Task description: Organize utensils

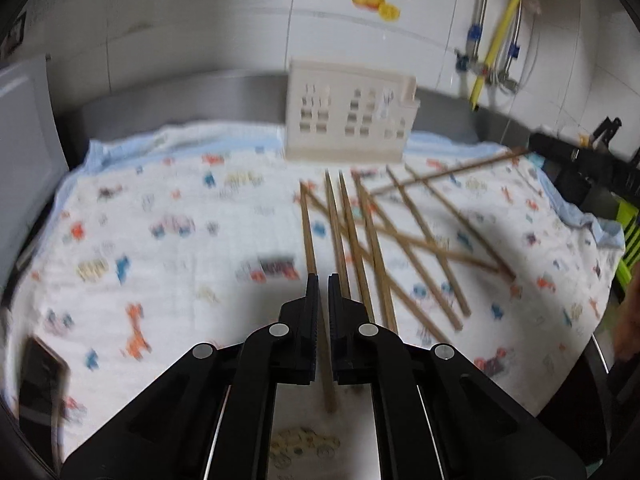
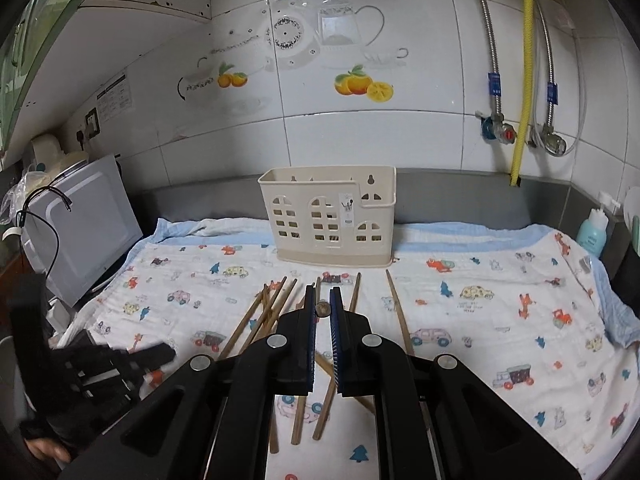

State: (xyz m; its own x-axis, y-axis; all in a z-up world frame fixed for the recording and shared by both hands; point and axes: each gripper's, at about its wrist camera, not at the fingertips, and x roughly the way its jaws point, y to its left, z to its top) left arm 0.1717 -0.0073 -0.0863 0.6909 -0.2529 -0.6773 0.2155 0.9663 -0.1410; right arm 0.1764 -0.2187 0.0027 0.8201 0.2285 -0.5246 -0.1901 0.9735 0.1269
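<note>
Left wrist view: left gripper (image 1: 323,280) pinching one chopstick (image 1: 325,360) between near-closed jaws; loose chopsticks (image 1: 372,236) crisscrossed on cloth (image 1: 160,208) ahead, holder (image 1: 348,120) beyond. Right wrist view: right gripper (image 2: 322,292) pinching a chopstick (image 2: 322,309) end-on; holder (image 2: 328,216) upright behind, scattered chopsticks (image 2: 260,316) below.

Left gripper (image 1: 323,280) pitched downward, jaws clamped on a chopstick (image 1: 325,360); right gripper (image 2: 322,294) likewise, gripping another chopstick (image 2: 322,309).
</note>
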